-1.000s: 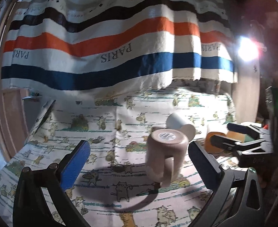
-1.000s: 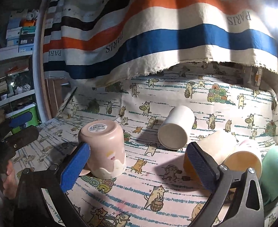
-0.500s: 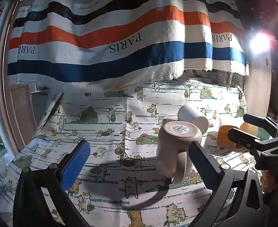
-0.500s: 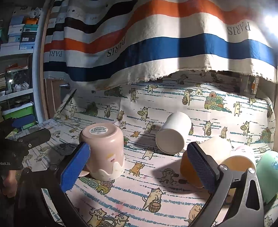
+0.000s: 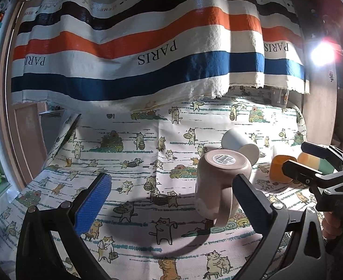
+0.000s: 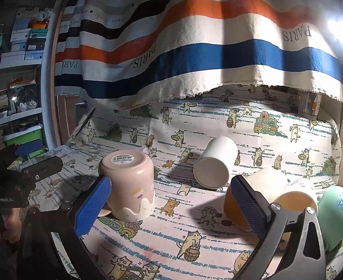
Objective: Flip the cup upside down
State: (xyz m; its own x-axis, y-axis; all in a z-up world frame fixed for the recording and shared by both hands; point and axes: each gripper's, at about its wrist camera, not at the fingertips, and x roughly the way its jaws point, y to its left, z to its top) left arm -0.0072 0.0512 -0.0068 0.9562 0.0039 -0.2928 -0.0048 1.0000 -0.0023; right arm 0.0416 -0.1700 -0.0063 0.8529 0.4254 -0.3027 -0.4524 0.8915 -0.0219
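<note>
A pink mug (image 5: 220,186) stands upside down on the cat-print cloth, base with a barcode sticker up, handle toward the left wrist camera. It also shows in the right wrist view (image 6: 129,184). My left gripper (image 5: 171,200) is open and empty, with the mug just inside its right finger. My right gripper (image 6: 171,205) is open and empty, the mug behind its left finger. A white cup (image 6: 214,163) lies on its side behind. An orange cup (image 6: 239,200), a cream cup with orange inside (image 6: 295,196) and a green cup (image 6: 337,214) lie at the right.
A striped PARIS cloth (image 5: 148,53) hangs over the back of the table. Shelves with boxes (image 6: 15,46) stand to the left. A bright lamp (image 5: 323,54) glares at the upper right. The other hand-held gripper shows in each view's edge (image 5: 320,170) (image 6: 20,177).
Both grippers have drawn back and risen a little, so the table looks farther away. The pink mug stays upside down in place; both grippers stay open.
</note>
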